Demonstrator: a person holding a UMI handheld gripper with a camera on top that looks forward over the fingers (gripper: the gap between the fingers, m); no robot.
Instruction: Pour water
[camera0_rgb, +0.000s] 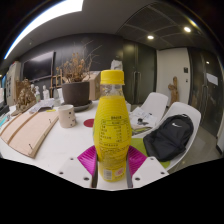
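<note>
I am holding the gripper (111, 163) with both fingers pinching the yellow-capped bottle (112, 125), which is standing upright between the magenta pads (88, 158) above the white table (60, 145). Left of the bottle, a paper cup (67, 115) is sitting.

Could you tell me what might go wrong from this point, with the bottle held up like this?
1. The yellow cap is on the bottle that the gripper holds; tilting now would likely pour nothing.
2. The cup stands well off to one side, beyond the fingers, so a pour could miss it and wet the white table.
3. A swing might knock the black bag.
</note>
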